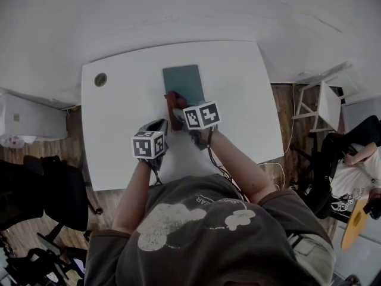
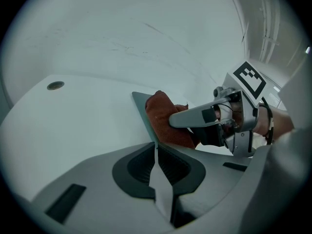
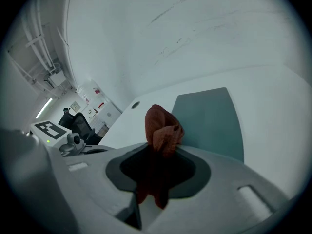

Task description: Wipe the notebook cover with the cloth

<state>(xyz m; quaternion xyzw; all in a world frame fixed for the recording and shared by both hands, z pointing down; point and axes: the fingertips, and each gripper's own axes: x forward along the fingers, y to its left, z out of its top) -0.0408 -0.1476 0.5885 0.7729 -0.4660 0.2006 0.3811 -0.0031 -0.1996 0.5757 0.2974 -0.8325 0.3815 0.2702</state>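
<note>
Open tabletop (image 1: 238,100) flanks notebook (image 1: 184,81) and cloth (image 1: 174,103) both sides.

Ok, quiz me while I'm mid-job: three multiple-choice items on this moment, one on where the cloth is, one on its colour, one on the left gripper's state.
1. Where is the cloth relative to the notebook?
A. at its far right corner
B. at its near left corner
C. nowhere near it

2. What colour is the cloth?
A. white
B. blue
C. reddish-brown

3. The left gripper is:
A. shut, empty
B. shut on the cloth
C. wide open

Answers:
1 B, the head view shows the cloth at that corner.
2 C, plain in the right gripper view.
3 A, its jaws meet with nothing between; the right gripper clamps the cloth.
</note>
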